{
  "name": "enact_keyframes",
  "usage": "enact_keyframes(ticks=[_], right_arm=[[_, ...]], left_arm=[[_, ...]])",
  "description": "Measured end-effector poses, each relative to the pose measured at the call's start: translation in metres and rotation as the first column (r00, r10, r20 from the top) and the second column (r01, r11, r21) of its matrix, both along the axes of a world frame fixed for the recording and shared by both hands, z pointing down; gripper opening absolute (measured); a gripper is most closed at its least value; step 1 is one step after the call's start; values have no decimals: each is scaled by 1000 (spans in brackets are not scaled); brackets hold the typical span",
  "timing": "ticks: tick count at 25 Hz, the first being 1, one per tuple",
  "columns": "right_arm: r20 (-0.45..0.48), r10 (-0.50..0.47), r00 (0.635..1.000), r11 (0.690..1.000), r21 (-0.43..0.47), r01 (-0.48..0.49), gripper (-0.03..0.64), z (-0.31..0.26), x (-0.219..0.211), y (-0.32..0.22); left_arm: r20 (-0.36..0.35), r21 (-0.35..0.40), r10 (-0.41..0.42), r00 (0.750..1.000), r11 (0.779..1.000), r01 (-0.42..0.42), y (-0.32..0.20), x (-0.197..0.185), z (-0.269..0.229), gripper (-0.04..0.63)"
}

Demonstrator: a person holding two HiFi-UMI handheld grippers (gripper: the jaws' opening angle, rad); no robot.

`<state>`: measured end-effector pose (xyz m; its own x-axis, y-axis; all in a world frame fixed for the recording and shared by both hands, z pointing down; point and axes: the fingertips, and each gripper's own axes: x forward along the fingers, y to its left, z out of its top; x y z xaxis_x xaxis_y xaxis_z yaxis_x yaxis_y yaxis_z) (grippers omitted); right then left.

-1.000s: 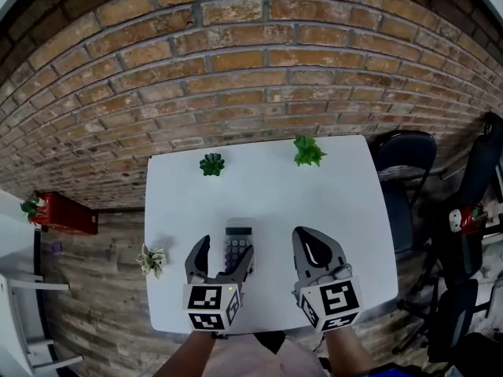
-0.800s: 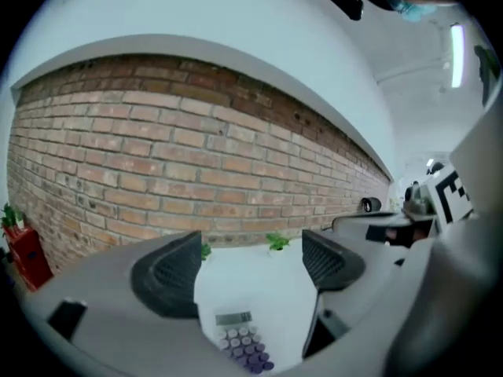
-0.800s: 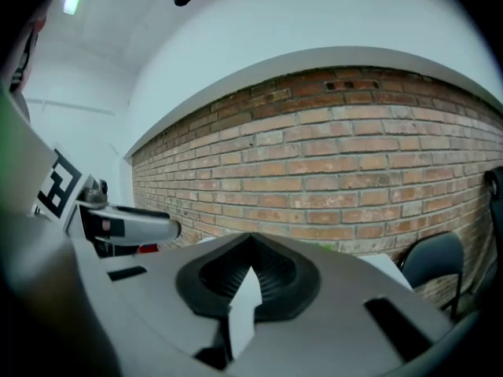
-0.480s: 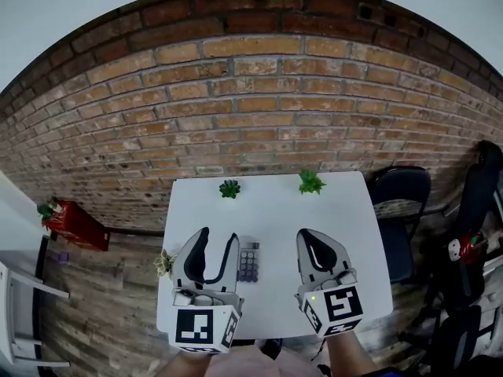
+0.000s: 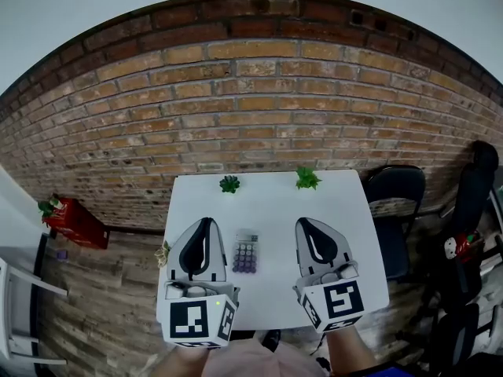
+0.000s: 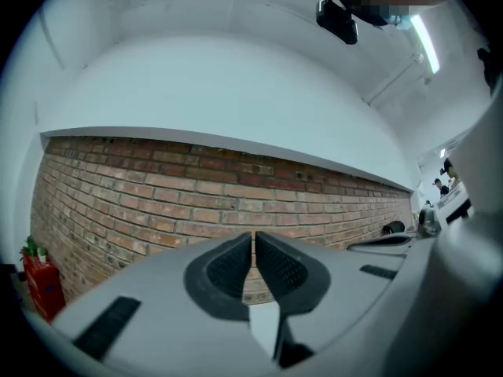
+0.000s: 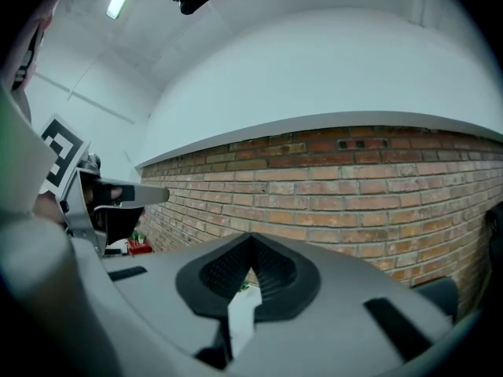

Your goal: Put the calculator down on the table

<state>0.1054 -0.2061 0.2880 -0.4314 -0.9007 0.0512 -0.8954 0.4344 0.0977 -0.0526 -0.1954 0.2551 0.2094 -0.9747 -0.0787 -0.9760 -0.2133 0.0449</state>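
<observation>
Recorder: Step in hand?

Observer: Placement, and I judge it complete. The calculator (image 5: 245, 252) lies flat on the white table (image 5: 275, 210), lower centre of the head view. It sits between the two grippers, and neither touches it.

Recorder: Claws?

Observer: The left gripper (image 5: 206, 223) has its jaws pressed together with nothing between them. The right gripper (image 5: 306, 223) is the same, closed and empty. Both gripper views look out level at the brick wall (image 5: 251, 108), not at the tabletop.

Recorder: Next move?

Observer: Little is called for, in my judgement. The grippers only need to steer clear of the calculator so it isn't nudged. A regrasp makes sense only if it should sit elsewhere.

Recorder: Surface, room?

Observer: The tabletop is plain white. At its far edge, upper centre, are a small green plant (image 5: 229, 184) and a second green plant (image 5: 307, 178). A pale plant (image 5: 163, 254) sits at the table's left edge. There is a wood-plank floor (image 5: 118, 305), a red box (image 5: 75, 222) at far left and a black chair (image 5: 397, 199) at right.
</observation>
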Motion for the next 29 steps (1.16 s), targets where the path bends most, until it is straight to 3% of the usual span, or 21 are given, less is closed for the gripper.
enact_keyframes(ticks=[29], right_arm=[[10,11,1000,1000,-19,-11,0,12,10,-10]], left_arm=[[15,-60,40,999,997,-39,-14,22,21,23]])
